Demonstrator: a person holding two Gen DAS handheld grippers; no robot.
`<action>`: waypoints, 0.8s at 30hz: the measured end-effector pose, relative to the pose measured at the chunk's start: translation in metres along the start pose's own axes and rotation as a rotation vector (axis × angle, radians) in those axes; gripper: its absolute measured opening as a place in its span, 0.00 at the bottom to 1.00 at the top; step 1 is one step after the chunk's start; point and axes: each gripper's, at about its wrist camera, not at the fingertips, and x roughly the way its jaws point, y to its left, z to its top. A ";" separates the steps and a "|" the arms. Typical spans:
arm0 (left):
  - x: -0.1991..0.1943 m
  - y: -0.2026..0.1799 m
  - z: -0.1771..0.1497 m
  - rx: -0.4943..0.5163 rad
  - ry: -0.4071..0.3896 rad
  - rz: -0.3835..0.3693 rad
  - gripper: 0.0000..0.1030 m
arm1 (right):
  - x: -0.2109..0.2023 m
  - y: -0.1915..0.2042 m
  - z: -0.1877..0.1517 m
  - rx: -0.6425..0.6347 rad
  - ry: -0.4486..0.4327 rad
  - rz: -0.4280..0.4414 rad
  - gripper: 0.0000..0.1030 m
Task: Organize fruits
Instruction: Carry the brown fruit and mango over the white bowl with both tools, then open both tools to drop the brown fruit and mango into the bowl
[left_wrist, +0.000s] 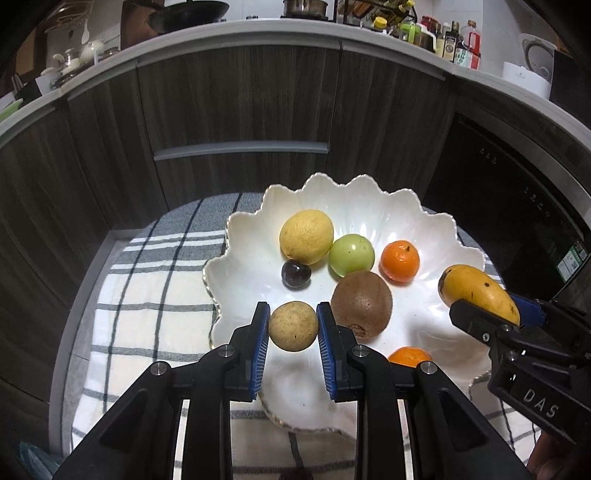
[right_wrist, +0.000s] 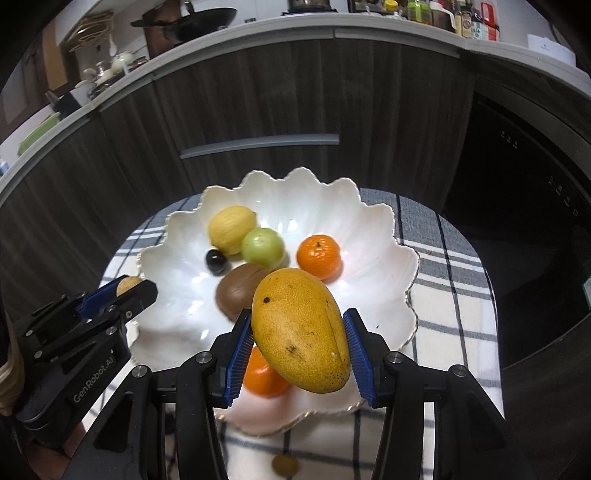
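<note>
A white scalloped bowl (left_wrist: 436, 236) (right_wrist: 373, 236) stands on a checked cloth. In it lie a lemon (left_wrist: 306, 236) (right_wrist: 231, 229), a green fruit (left_wrist: 351, 254) (right_wrist: 263, 246), a dark plum (left_wrist: 295, 274) (right_wrist: 217, 261), a kiwi (left_wrist: 362, 303) (right_wrist: 236, 291) and two mandarins (left_wrist: 400, 260) (left_wrist: 409, 356) (right_wrist: 318, 256) (right_wrist: 263, 376). My left gripper (left_wrist: 292, 325) (right_wrist: 127, 291) is shut on a small tan round fruit (left_wrist: 293, 325) over the bowl's near left part. My right gripper (right_wrist: 299, 336) (left_wrist: 491, 310) is shut on a yellow mango (right_wrist: 301, 328) (left_wrist: 478, 293) over the bowl's near right part.
The checked cloth (left_wrist: 147, 295) (right_wrist: 450, 295) covers a small round table. Dark wood cabinets (left_wrist: 240, 110) stand close behind it, with a black appliance (left_wrist: 498, 192) at the right. Another small tan fruit (right_wrist: 285, 466) lies on the cloth in front of the bowl.
</note>
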 end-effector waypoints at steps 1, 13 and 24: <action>0.004 0.000 0.000 -0.002 0.005 0.001 0.25 | 0.005 -0.001 0.001 0.002 0.004 -0.003 0.48; 0.023 0.008 0.003 -0.020 0.022 0.009 0.53 | 0.034 -0.001 0.005 -0.016 0.038 -0.023 0.49; -0.002 0.015 0.001 -0.035 -0.013 0.055 0.81 | 0.006 0.002 0.007 -0.055 -0.039 -0.156 0.79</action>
